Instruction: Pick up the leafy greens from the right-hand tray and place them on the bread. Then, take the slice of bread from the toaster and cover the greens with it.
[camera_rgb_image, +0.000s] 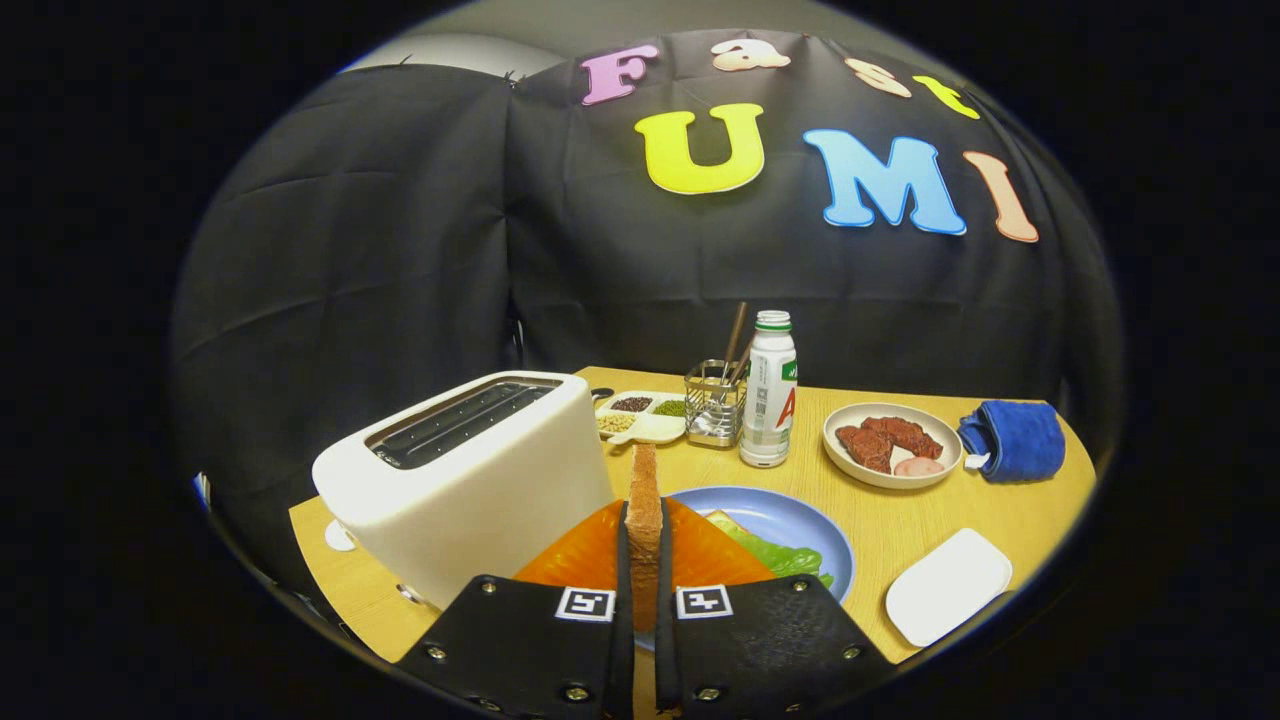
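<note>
My gripper (645, 545) is shut on a slice of bread (644, 500), which stands on edge between the fingers with its brown crust facing me. It hangs to the right of the white toaster (470, 470), whose slots look empty. Just beyond the fingers lies a blue plate (790, 515) with leafy greens (780, 553) on it; the bread under the greens is mostly hidden by the fingers.
An empty white tray (948, 585) lies right of the blue plate. Farther back stand a bottle (770, 400), a wire holder with utensils (714, 405), a divided dish of grains (640, 415), a plate of meat (890, 443) and a blue cloth (1015, 440).
</note>
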